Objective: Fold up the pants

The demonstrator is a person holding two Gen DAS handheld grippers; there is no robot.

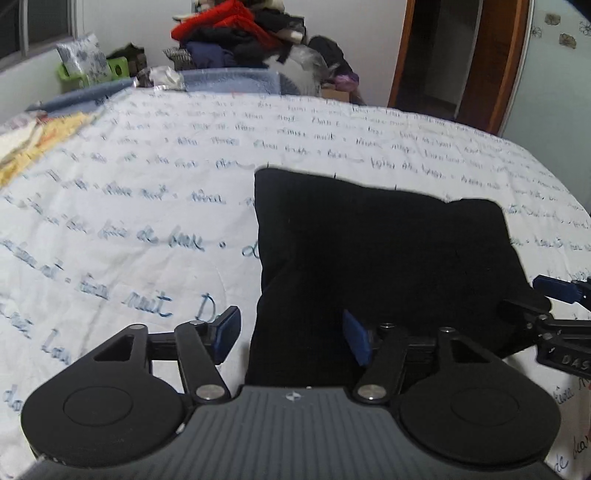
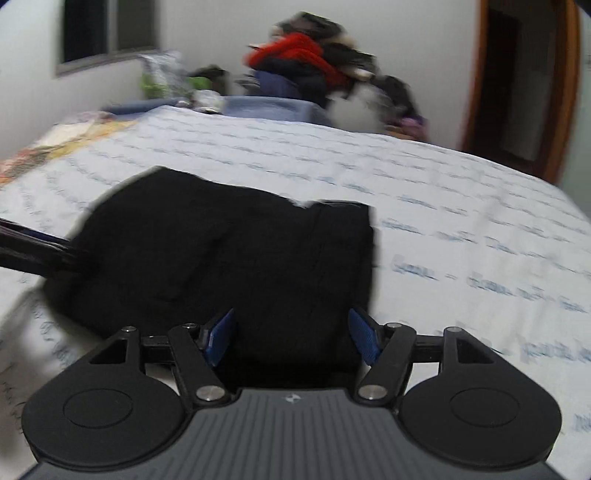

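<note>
The black pants (image 1: 384,258) lay folded into a compact block on the bed (image 1: 147,192), whose white cover bore blue handwriting. The left claw (image 1: 291,339) stood wide over the block's near left edge, one blue pad off the cloth at 9 o'clock, the other over it, neither pressing. The right claw (image 2: 293,338) also stood wide, over the near right corner, gripping nothing. Open cover stretched from 9 to 3 o'clock around the block. At 12 o'clock, beyond the bed's far edge, sat a heap of clothes (image 1: 236,33).
</note>
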